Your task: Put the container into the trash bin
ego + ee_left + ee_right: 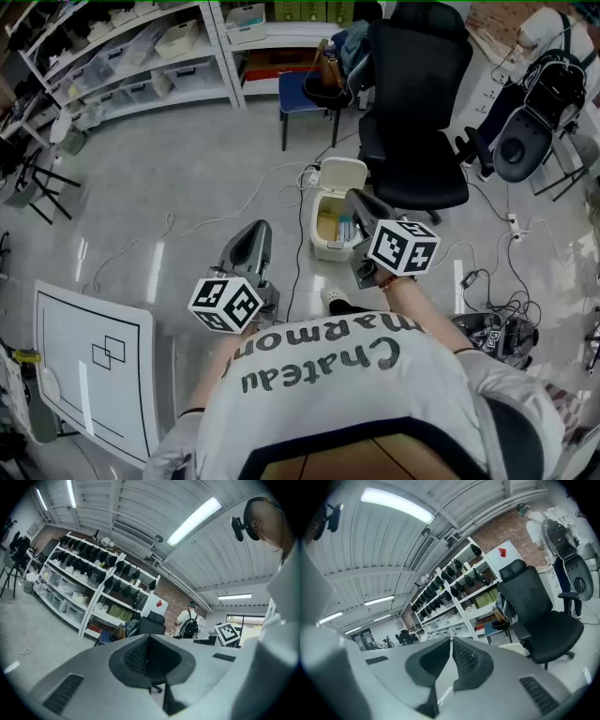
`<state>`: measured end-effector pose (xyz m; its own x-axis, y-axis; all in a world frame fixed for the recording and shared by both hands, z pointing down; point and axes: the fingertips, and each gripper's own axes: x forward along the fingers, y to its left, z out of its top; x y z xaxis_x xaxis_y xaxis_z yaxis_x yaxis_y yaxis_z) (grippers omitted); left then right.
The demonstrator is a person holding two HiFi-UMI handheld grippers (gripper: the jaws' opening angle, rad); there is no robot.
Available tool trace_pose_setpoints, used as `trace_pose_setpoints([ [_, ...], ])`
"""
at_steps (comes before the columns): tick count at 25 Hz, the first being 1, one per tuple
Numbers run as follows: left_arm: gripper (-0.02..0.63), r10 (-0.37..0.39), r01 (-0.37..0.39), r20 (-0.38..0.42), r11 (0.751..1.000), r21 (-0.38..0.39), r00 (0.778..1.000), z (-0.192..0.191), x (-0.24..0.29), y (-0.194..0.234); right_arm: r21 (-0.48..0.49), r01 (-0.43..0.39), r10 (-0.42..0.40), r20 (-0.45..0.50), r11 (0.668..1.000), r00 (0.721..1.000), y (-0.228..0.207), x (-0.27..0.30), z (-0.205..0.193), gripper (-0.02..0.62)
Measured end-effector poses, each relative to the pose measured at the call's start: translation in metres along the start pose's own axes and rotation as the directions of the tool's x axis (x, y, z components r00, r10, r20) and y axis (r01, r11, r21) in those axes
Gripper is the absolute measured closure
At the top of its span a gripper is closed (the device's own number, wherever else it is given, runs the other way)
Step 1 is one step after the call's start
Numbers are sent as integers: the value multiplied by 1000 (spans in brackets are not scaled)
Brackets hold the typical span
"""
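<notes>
A small white trash bin (321,236) stands on the floor just ahead of me, its lid (342,173) swung up. Inside lie a yellowish layer and a bluish-white item (345,230); I cannot tell whether that is the container. My right gripper (359,208) hangs over the bin's right rim, jaws together and empty. In its own view the right gripper (451,640) points at the shelves, with the bin's pale lid (513,648) just past it. My left gripper (253,246) is held left of the bin, also empty. The left gripper (149,637) tilts upward, jaws closed.
A black office chair (412,112) stands right behind the bin, a blue stool (305,94) beyond it. White shelving (141,56) lines the back left. A white board with drawn squares (94,370) lies at lower left. Cables (487,281) trail over the floor.
</notes>
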<state>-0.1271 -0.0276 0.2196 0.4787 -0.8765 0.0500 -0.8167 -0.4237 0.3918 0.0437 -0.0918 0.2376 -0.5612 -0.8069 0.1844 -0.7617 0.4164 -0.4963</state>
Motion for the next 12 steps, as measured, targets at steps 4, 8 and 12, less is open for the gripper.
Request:
trace_pose_setpoints([
  [4,581,13,-14,10,1000,10,1000,-4,-12,-3,-3,4,-5,-4,1000,1000,1,-6,-9,560],
  [8,581,30,-30,25,1000,9,999,-6,-21,0,-5,2,-2,-4,1000,1000,1,-7,-14,560],
  [12,581,35,-35,27,999,4,999,-8,-23,-2,2,3,-3,-15,1000,1000,-2,-10,-19,560],
])
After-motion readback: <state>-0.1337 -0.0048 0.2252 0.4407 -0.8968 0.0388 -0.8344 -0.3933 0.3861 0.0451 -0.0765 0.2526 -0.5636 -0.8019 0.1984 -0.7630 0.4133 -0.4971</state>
